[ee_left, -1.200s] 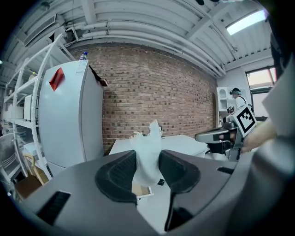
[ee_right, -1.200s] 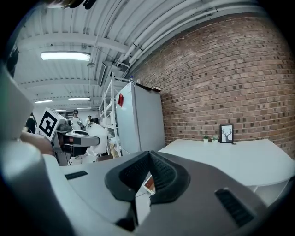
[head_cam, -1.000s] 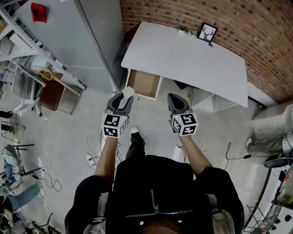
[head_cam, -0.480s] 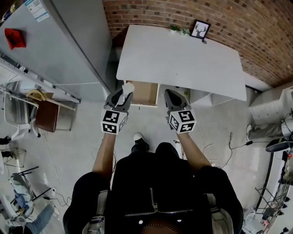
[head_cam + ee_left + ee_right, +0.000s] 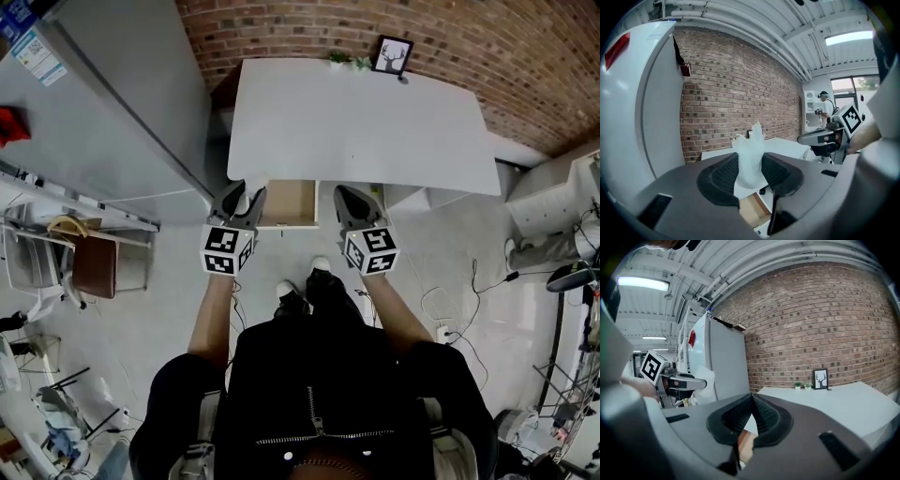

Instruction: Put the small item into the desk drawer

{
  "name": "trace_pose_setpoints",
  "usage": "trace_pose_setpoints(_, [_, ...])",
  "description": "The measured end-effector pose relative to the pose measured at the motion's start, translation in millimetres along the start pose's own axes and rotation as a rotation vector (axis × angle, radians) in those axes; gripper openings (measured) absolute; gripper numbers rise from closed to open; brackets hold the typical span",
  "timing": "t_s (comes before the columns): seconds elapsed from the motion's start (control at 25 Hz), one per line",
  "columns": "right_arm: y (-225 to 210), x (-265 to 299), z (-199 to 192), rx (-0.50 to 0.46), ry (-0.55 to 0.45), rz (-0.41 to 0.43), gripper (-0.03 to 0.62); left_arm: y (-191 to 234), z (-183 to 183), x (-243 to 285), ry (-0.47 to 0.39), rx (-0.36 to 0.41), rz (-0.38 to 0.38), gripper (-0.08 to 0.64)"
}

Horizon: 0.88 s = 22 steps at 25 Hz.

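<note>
Left claw (image 5: 750,172) clamped on white wad (image 5: 751,149), at open drawer's (image 5: 289,202) left edge. Right claw (image 5: 752,417) shut, empty, just right of drawer. Drawer pulled out from under tabletop (image 5: 361,122). Step, likely: carrying wad in. Next: shift over drawer's inside, lower, release.

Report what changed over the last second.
The person stepped closer to the desk, carrying both grippers forward: the left gripper is now at the front left corner of the open drawer, and the right gripper is just right of it. Unchanged: left gripper shut on the white crumpled item, right gripper shut and empty, drawer open.
</note>
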State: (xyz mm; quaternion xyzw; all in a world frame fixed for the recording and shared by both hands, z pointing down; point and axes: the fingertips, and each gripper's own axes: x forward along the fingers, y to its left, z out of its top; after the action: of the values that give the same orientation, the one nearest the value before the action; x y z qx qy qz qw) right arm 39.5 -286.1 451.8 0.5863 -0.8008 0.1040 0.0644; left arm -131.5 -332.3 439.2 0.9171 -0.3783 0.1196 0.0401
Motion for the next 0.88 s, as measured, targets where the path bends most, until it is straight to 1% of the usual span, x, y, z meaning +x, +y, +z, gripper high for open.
trace_pose_setpoints(0.24, [-18,13,5,0.002,-0.004,-0.009,0.006,3,10,21,-0.012,0.01,-0.009,0.161])
trace_pose_setpoints(0.48, [-22,22,6,0.006,0.005,-0.001,0.006,6,8,32,0.006,0.014,-0.023,0.161])
trace_pose_setpoints(0.68, [-22,23,-9,0.025,0.033,0.005,0.006,1,-9,39,0.052,0.012,-0.044,0.161])
trace_pose_setpoints(0.88, [-21,19,-32,0.062,0.077,0.003,0.006,-8,-33,42,0.111,0.005,-0.07,0.161])
